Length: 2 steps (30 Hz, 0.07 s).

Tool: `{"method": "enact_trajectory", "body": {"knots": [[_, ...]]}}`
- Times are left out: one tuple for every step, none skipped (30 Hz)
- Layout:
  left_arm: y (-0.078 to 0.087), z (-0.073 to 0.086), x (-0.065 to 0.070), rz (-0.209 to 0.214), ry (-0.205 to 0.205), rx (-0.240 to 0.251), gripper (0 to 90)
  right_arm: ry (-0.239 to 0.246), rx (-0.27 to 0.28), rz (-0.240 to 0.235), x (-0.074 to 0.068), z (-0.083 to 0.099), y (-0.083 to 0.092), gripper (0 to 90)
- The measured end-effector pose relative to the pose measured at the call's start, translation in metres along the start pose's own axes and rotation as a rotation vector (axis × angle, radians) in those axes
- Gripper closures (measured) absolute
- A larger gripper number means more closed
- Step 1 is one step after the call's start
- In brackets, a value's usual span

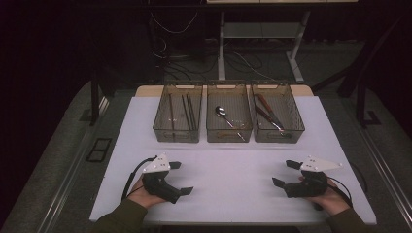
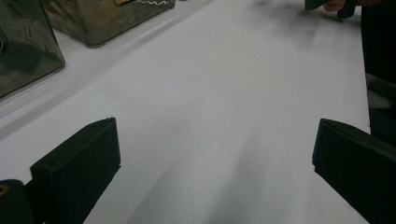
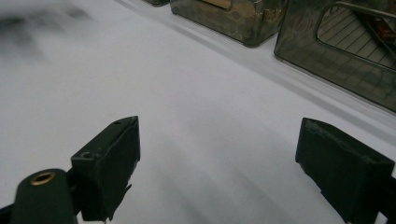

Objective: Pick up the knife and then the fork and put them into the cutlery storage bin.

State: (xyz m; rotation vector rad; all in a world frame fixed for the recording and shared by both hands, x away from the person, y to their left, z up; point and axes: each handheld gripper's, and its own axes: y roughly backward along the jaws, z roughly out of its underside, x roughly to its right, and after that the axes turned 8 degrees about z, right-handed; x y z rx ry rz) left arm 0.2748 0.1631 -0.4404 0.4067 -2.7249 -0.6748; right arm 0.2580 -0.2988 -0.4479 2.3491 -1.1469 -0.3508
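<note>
In the high view, three clear bins stand in a row in the upper middle of the frame on the white desk [image 1: 233, 160]. The left bin [image 1: 178, 119] holds dark sticks, perhaps chopsticks; the middle bin [image 1: 229, 118] holds a spoon [image 1: 223, 115]; the right bin [image 1: 277, 118] holds red-handled utensils. The bare desk in front of them suggests the sorting is finished or not begun. The left claw [image 1: 180, 178], lower left, and the right claw [image 1: 285, 174], lower right, rest released and empty, well apart from the bins.

In the left gripper view, its jaws stand wide over bare desk, with bin walls at upper left.

In the right gripper view, the jaws gape likewise; bins line the upper right.
</note>
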Motion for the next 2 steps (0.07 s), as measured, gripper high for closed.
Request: {"method": "enact_trajectory", "body": {"knots": [[-0.0001, 0.0, 0.0, 0.0, 0.0, -0.001, 0.1, -0.001, 0.001, -0.001, -0.0001, -0.0002, 0.0001, 13.9], [-0.0001, 0.0, 0.0, 0.0, 0.0, -0.001, 0.1, -0.001, 0.004, -0.001, -0.0002, -0.0004, 0.0002, 13.9]]}}
